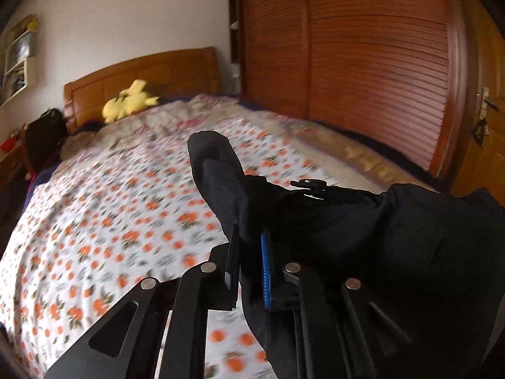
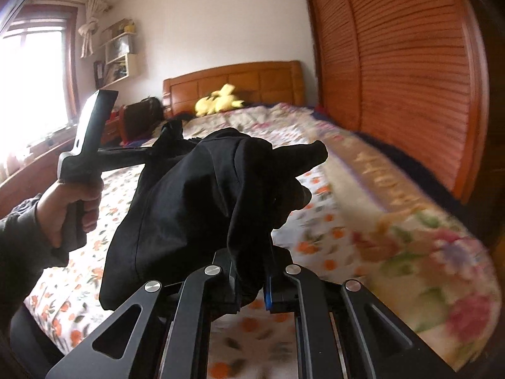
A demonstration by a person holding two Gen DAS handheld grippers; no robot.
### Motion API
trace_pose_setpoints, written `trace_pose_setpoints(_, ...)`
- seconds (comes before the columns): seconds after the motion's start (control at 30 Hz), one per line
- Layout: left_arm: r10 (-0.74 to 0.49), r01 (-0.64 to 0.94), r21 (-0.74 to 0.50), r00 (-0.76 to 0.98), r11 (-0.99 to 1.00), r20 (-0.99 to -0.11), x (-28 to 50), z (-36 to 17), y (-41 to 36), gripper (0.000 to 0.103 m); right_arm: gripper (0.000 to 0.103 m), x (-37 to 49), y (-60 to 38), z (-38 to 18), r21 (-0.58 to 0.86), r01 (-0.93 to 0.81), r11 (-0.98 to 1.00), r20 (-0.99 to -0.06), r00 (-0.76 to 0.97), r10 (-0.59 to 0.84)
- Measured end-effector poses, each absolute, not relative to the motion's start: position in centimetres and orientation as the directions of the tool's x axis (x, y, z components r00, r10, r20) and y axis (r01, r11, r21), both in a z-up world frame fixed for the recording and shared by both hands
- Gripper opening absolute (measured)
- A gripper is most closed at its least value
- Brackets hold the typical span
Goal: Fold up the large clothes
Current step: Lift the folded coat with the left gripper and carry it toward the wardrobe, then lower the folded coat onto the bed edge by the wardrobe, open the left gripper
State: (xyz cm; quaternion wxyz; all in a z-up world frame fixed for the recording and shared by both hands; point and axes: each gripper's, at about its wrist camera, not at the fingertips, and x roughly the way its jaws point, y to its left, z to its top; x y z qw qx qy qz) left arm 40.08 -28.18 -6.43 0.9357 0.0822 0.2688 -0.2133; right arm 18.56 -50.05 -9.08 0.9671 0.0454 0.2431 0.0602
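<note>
A large black garment [image 1: 347, 221] hangs in the air above the bed, held by both grippers. My left gripper [image 1: 249, 246] is shut on a bunched edge of it, with cloth sticking up past the fingers. My right gripper [image 2: 252, 271] is shut on another part of the black garment [image 2: 189, 208], which drapes to the left and up. The left gripper, held in a hand [image 2: 69, 205], shows at the left of the right wrist view. The fingertips are buried in cloth.
The bed [image 1: 94, 221] below has a white sheet with orange flowers and a floral quilt [image 2: 410, 237] along its right side. A yellow plush toy [image 1: 129, 101] lies by the wooden headboard [image 1: 151, 75]. A slatted wardrobe [image 1: 363, 63] stands right; a window [image 2: 31, 79] left.
</note>
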Motion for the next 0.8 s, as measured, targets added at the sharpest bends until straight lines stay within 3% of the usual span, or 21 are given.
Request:
trace_pose_setpoints(0.43,-0.526,0.604,-0.006,0.688,0.797,-0.5,36.5,-4.3,-45.9,0.011,0.008,12.8,-62.1,-6.4,0.048,0.092,0.995,-0.437,0.897,-0.062)
trace_pose_setpoints(0.8,-0.599,0.717,-0.034,0.555,0.696,-0.577,34.6,-8.8,-56.7,0.012,0.01,9.2,-70.2,-9.7,0.058,0.267,0.962,-0.518,0.832,-0.2)
